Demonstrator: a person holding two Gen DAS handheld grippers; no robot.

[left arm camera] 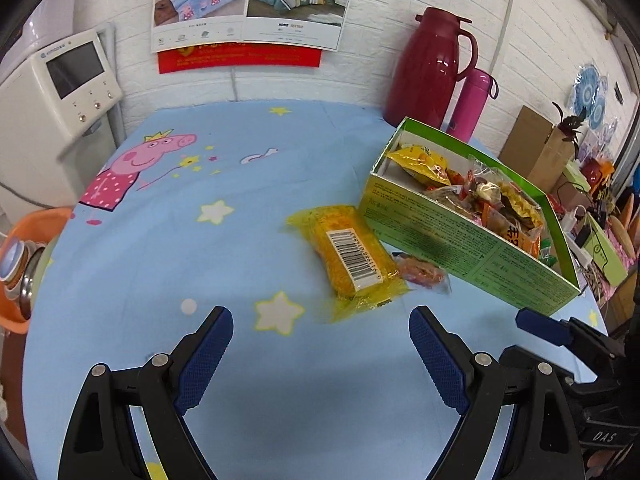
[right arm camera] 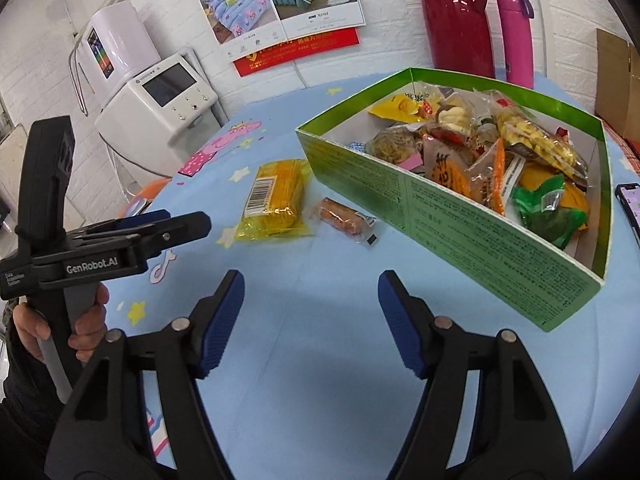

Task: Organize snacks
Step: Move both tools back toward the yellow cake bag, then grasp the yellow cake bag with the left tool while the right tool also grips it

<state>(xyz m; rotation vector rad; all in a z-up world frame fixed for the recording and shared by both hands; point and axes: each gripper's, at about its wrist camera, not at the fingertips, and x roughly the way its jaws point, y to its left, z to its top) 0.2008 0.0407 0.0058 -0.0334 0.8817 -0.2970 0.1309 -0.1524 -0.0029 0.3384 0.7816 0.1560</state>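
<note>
A green cardboard box (left arm camera: 460, 248) (right arm camera: 480, 232) full of several wrapped snacks stands on the blue cartoon tablecloth. Left of it lie a yellow snack pack with a barcode (left arm camera: 352, 256) (right arm camera: 272, 196) and a small orange-red wrapped snack (left arm camera: 422, 272) (right arm camera: 342, 218). My left gripper (left arm camera: 320, 334) is open just short of the yellow pack, nothing between its fingers. My right gripper (right arm camera: 312, 308) is open and empty over bare cloth, nearer than both loose snacks. In the right wrist view the left gripper (right arm camera: 168, 220) is seen from the side, held by a hand (right arm camera: 86, 320).
A dark red thermos jug (left arm camera: 436, 68) and a pink bottle (left arm camera: 472, 104) stand behind the box by the wall. A white appliance (left arm camera: 52, 116) is at the left, an orange basin (left arm camera: 24, 264) beside the table edge. A phone (right arm camera: 628, 208) lies right of the box.
</note>
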